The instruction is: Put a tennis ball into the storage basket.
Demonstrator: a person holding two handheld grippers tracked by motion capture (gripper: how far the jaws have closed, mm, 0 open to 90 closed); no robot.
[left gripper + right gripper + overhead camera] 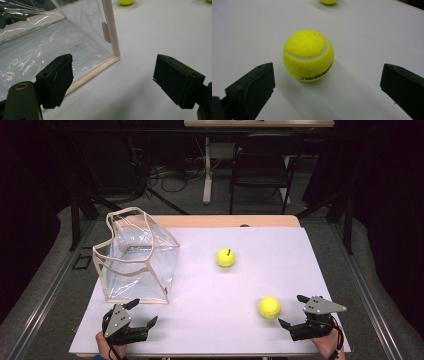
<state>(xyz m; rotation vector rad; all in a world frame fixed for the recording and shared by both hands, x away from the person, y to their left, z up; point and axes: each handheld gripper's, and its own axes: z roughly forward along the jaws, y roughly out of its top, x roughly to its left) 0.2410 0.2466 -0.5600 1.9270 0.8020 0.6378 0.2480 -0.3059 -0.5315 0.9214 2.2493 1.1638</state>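
The right hand-held gripper has its jaws wide apart and holds nothing; it rests low on the desk at about 5 o'clock, aimed at the near ball. In the right gripper view this ball sits on the white surface just ahead of the open jaws, centred between them but not touched by either. It looks ready to be taken, so the grasp is not yet made.

The left hand-held gripper is also wide open and empty, at about 7 o'clock, just in front of the bag. In the left gripper view its jaws frame the near lower corner of the bag, close to the beige edge but apart from it.

The clear bag stands upright at about 10 o'clock with its mouth open at the top, and I see no ball inside. The far ball lies near the middle of the desk, well apart from both grippers.

As I judge it, the work is at its very beginning: both balls are outside the bag, and picking and placing them all remains.
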